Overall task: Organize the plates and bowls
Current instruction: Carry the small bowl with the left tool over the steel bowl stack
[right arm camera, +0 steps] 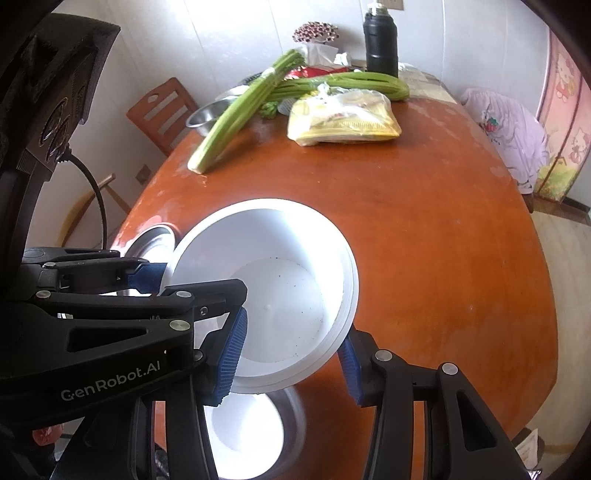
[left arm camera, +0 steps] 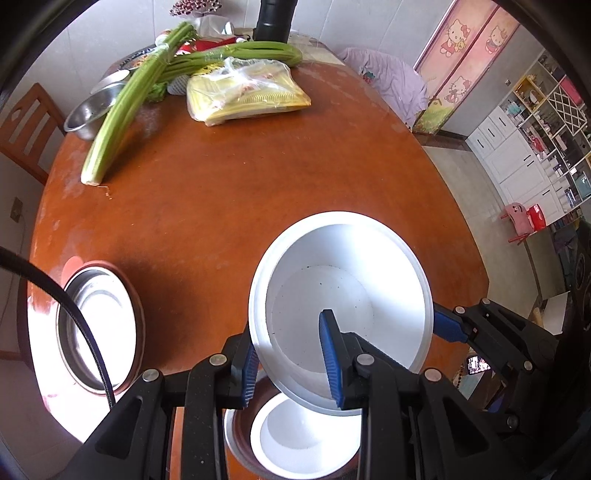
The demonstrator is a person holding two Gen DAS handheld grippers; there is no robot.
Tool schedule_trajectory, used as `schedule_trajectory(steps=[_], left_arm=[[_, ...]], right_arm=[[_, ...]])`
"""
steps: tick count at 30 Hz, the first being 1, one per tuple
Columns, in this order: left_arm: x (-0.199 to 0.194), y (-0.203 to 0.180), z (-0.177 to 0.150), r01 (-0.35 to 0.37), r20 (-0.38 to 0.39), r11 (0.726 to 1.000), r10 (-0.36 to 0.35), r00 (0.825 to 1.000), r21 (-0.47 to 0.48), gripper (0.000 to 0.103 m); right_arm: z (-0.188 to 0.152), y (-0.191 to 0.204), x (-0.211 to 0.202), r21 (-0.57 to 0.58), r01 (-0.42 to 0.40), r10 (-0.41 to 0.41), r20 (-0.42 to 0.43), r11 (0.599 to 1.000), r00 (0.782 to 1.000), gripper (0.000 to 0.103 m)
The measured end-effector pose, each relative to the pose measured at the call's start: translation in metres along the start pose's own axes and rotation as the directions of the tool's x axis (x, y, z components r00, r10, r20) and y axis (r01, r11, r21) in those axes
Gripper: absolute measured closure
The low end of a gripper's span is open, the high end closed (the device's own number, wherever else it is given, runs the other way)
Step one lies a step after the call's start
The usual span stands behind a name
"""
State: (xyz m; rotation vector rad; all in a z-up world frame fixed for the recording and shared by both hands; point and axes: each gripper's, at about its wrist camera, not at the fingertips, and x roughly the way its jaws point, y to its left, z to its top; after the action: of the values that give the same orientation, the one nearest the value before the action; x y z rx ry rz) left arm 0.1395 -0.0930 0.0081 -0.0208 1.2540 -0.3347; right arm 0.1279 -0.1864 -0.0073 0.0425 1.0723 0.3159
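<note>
A white bowl [left arm camera: 343, 295] is held tilted in the air above the round brown table [left arm camera: 229, 192]. My left gripper [left arm camera: 291, 369] is shut on its near-left rim. My right gripper [right arm camera: 291, 365] is shut on the opposite rim of the white bowl [right arm camera: 273, 288]; its fingers show at right in the left wrist view [left arm camera: 448, 326]. Below the held bowl a steel bowl [left arm camera: 240, 443] with a white bowl [left arm camera: 303, 435] nested inside sits at the table's near edge. Another steel bowl [left arm camera: 99, 328] sits to the left.
At the far side lie celery bunches [left arm camera: 125, 107], a yellow plastic-wrapped packet [left arm camera: 247, 96], a small steel bowl [left arm camera: 92, 110] and a black flask [left arm camera: 273, 18]. A wooden chair [left arm camera: 26, 125] stands at far left. A cable [left arm camera: 74, 325] crosses the left steel bowl.
</note>
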Motion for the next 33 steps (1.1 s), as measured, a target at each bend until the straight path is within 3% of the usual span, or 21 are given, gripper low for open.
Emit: schedule_trajectory(steps=[16, 33], left_arm=[[-0.049, -0.011, -0.043, -0.004, 0.068, 1.0, 0.003, 0.998, 0.018, 0.072], [-0.059, -0.008, -0.069, -0.014, 0.066, 0.999, 0.012, 0.998, 0.032, 0.072]], right_arm=[[-0.029, 0.032, -0.047, -0.039, 0.013, -0.011, 0.064, 0.999, 0.998, 0.053], [-0.053, 0.05, -0.062, -0.052, 0.019, -0.015, 0.072, 0.998, 0.997, 0.053]])
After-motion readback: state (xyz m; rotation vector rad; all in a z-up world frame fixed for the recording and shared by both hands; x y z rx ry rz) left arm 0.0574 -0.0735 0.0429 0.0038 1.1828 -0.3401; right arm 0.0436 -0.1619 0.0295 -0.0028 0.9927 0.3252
